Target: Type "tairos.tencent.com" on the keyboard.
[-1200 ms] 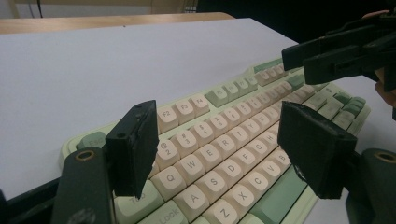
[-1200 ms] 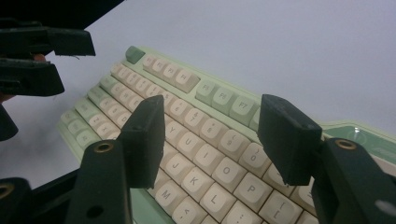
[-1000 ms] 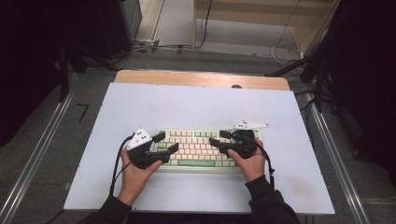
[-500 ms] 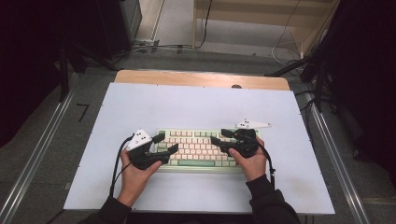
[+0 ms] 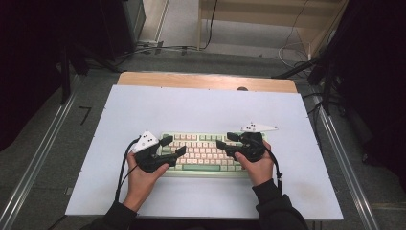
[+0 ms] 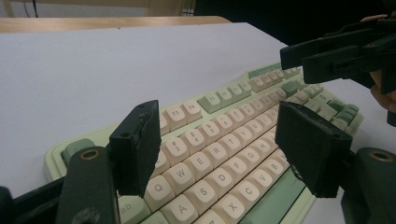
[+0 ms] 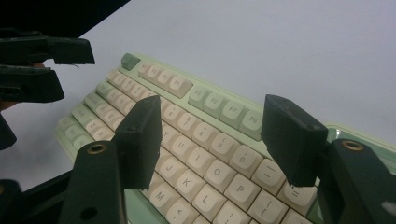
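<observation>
Both tools poised over the keyboard, nothing yet gripped

High view: a pale green keyboard (image 5: 203, 152) with cream keys is seen lying flat on the white tabletop (image 5: 201, 110), near the person's edge and roughly centred. The left tool (image 5: 173, 146) is held over the keyboard's left end and the right tool (image 5: 225, 141) over its right end, each pointing inward toward the other. The keyboard appears square to the tabletop edge and is judged not yet to have been lifted or shifted; whatever is to be done with it (a press, a lift or a slide, it cannot be told which) is taken to lie ahead.

Left gripper view: the jaws of the left tool (image 6: 219, 149) are seen standing well apart after having just closed a little, with nothing between the pads; the Q, W, E, R, A and S keys lie in the gap beneath them. Whether the pads touch the keycaps cannot be told. The right tool (image 6: 343, 53) is seen farther off over the far end, a detail of height that is lost from above.

Right gripper view: the right tool (image 7: 212, 140) is likewise wide open and empty, above the J, K, L, O and P keys. The key legends and the gap under the pads are given here, while the keyboard's place on the tabletop is given from above
</observation>
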`<act>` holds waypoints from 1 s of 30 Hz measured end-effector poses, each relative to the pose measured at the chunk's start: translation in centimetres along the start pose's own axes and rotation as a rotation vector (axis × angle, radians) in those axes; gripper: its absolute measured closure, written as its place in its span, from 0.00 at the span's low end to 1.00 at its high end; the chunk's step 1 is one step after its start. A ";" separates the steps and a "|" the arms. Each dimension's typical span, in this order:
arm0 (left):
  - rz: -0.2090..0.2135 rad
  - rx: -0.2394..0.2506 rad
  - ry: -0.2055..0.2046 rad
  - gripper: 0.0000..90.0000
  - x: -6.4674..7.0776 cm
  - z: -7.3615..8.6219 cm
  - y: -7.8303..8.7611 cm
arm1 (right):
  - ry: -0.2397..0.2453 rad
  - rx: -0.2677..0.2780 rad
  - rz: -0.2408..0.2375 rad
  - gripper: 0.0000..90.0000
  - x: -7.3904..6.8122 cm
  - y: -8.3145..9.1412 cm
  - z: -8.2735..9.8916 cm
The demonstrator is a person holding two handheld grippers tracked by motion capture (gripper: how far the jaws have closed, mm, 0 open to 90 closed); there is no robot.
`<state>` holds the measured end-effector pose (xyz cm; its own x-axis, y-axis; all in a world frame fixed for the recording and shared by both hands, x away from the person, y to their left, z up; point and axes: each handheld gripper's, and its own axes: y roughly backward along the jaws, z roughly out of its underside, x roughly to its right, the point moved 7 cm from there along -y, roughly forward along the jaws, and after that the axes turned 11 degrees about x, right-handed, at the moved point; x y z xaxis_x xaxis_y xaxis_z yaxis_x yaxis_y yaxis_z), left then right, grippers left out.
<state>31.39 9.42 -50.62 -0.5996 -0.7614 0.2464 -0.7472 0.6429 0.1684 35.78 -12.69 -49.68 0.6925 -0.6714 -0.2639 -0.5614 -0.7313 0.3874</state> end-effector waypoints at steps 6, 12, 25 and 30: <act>-0.002 -0.002 -0.002 0.39 0.2 -0.1 -0.3 | -0.003 -0.004 -0.001 0.41 -0.1 0.0 0.1; 0.005 -0.014 0.003 0.46 0.3 -0.1 -0.7 | -0.005 -0.002 0.002 0.41 0.2 0.0 0.1; 0.020 -0.040 -0.001 0.66 0.6 -0.2 -1.5 | -0.008 -0.006 -0.002 0.41 0.2 0.0 0.1; 0.013 -0.107 -0.023 0.80 0.7 0.3 -2.0 | -0.017 -0.008 0.003 0.41 0.3 -0.1 0.2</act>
<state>32.32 7.58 -51.09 -0.6162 -0.7541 0.2273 -0.7054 0.6568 0.2666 35.95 -12.91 -49.99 0.6831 -0.6757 -0.2771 -0.5599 -0.7281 0.3954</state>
